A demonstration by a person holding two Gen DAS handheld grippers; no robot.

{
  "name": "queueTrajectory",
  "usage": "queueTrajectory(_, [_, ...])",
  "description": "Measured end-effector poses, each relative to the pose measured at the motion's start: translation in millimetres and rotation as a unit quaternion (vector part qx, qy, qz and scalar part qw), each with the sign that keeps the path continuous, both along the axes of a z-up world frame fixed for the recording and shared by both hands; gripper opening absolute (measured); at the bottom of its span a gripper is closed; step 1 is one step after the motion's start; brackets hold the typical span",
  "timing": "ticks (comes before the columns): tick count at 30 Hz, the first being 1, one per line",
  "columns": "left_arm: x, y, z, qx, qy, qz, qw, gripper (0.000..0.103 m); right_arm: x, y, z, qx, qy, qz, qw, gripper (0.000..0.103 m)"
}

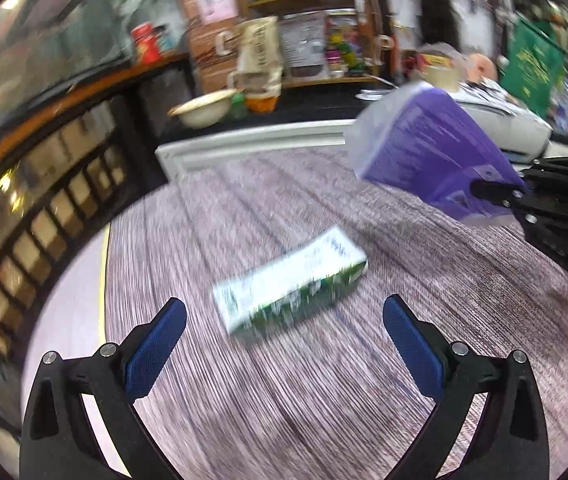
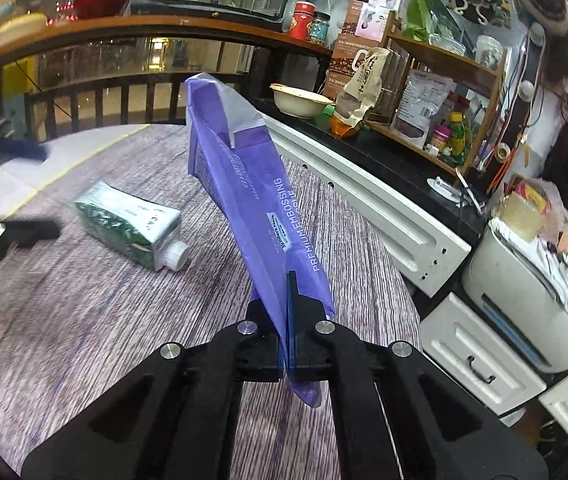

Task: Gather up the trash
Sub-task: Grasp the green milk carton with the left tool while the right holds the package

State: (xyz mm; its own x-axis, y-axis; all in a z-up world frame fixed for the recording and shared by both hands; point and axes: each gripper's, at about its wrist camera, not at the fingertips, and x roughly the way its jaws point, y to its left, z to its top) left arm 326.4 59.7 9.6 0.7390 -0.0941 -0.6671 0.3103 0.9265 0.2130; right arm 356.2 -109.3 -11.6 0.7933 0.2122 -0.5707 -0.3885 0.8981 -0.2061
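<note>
Lying on its side at the left of the right wrist view, a green-and-white carton (image 2: 129, 226) rests on the streaky grey-brown woven surface of the round table (image 2: 83, 340); it is a boxy, glossy cardboard pack with a white ribbed screw cap at its lower right end. At the frame's centre, a thin purple plastic packet (image 2: 243, 200) stands up on a slant, flat and creased, printed in white with "PREMIUM EMBOSSING", its pale torn top edge folded open at the upper centre. The right gripper (image 2: 290, 320) is clamped on the packet's lower end, its black matte fingers pressed together around the film. At the right, a white moulded panel and drawers sit beside the table. In the left wrist view, blurred with motion, the left gripper (image 1: 284, 320) stands apart, its blue dimpled pads (image 1: 155, 344) at lower left and lower right, with the carton (image 1: 290, 284) on the table (image 1: 424, 360) just ahead between them, not touched. The purple packet (image 1: 432, 152) hangs at the upper right above the table, pinched by the right gripper (image 1: 504, 196).
</note>
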Motion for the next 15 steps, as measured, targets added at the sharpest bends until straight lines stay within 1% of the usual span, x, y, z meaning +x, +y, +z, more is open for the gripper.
queueTrajectory(2, [9.8, -4.5, 4.1, 0.024, 0.007, -0.035, 0.9991, 0.097, -8.3, -7.1, 3.7, 0.010, 0.000, 0.004, 1.000, 0.002])
queueTrajectory(4, [17.2, -11.4, 2.3, 0.065, 0.011, -0.064, 0.9957, 0.097, -14.9, -12.4, 7.4, 0.018, 0.000, 0.007, 1.000, 0.002])
queueTrajectory(6, [24.4, -17.1, -3.3, 0.101, 0.018, -0.086, 0.9911, 0.097, -22.2, -17.9, 11.0, 0.026, -0.001, 0.009, 1.000, 0.002])
queueTrajectory(7, [28.4, -20.4, -9.2, 0.121, 0.028, -0.098, 0.9874, 0.097, -25.2, -20.2, 12.5, 0.029, -0.001, 0.010, 1.000, 0.002])
queueTrajectory(8, [31.2, -22.9, -13.9, 0.137, 0.035, -0.107, 0.9841, 0.096, -28.8, -23.0, 13.9, 0.033, -0.001, 0.010, 0.999, 0.002])
queueTrajectory(9, [34.0, -25.3, -20.0, 0.150, 0.043, -0.117, 0.9808, 0.093, -32.3, -25.1, 14.8, 0.037, 0.000, 0.010, 0.999, 0.002])
queueTrajectory(11, [40.3, -27.5, -31.5, 0.164, 0.065, -0.134, 0.9752, 0.088, -36.9, -28.8, 15.9, 0.046, 0.002, 0.012, 0.999, 0.002])
queueTrajectory(15, [56.7, -27.4, -41.6, 0.164, 0.096, -0.141, 0.9716, 0.088, -42.7, -35.3, 15.8, 0.054, 0.008, 0.013, 0.998, 0.002])
